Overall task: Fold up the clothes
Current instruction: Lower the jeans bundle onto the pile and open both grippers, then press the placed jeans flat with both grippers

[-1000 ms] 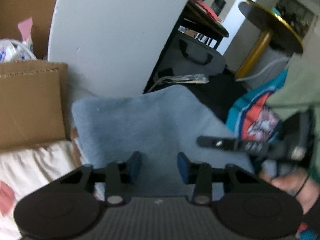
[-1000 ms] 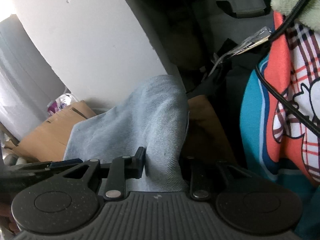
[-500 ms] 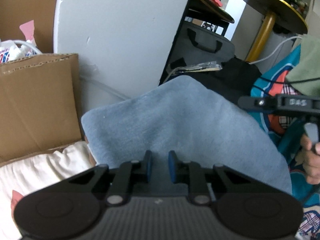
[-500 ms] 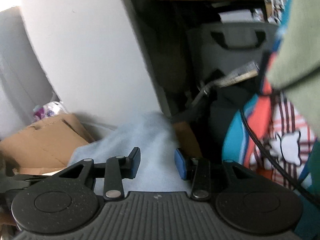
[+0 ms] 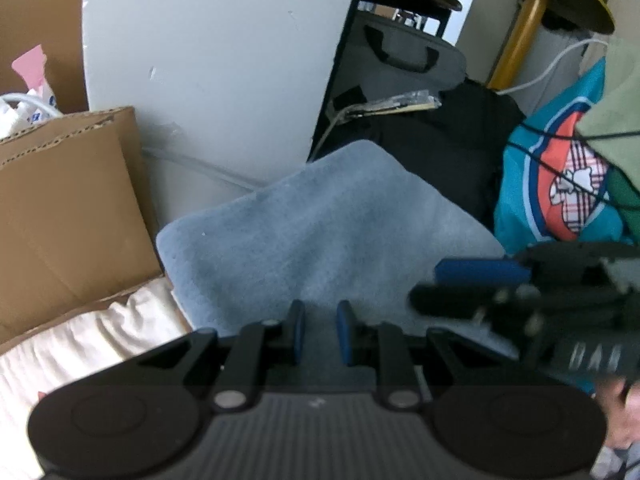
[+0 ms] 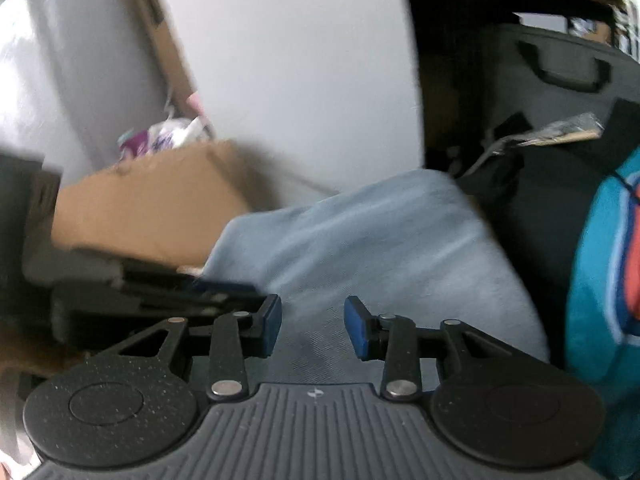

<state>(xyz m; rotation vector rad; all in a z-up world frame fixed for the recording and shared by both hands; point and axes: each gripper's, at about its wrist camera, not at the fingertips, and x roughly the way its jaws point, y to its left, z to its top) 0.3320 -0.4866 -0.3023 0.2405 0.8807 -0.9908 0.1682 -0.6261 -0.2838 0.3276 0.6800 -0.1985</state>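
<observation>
Letting go with your right gripper (image 6: 312,330) a moment back left its jaws spread, while your left gripper (image 5: 318,330) narrowed, maybe pinching the soft light-blue fleece cloth (image 5: 332,236), now lying flat, folded-looking, beside the brown cardboard box (image 5: 68,208).

Right gripper (image 6: 312,330) fingers (image 6: 269,327) stand apart over the light blue garment (image 6: 372,248). Cardboard box (image 6: 148,216) lies left; teal printed fabric (image 6: 600,280) right.
</observation>
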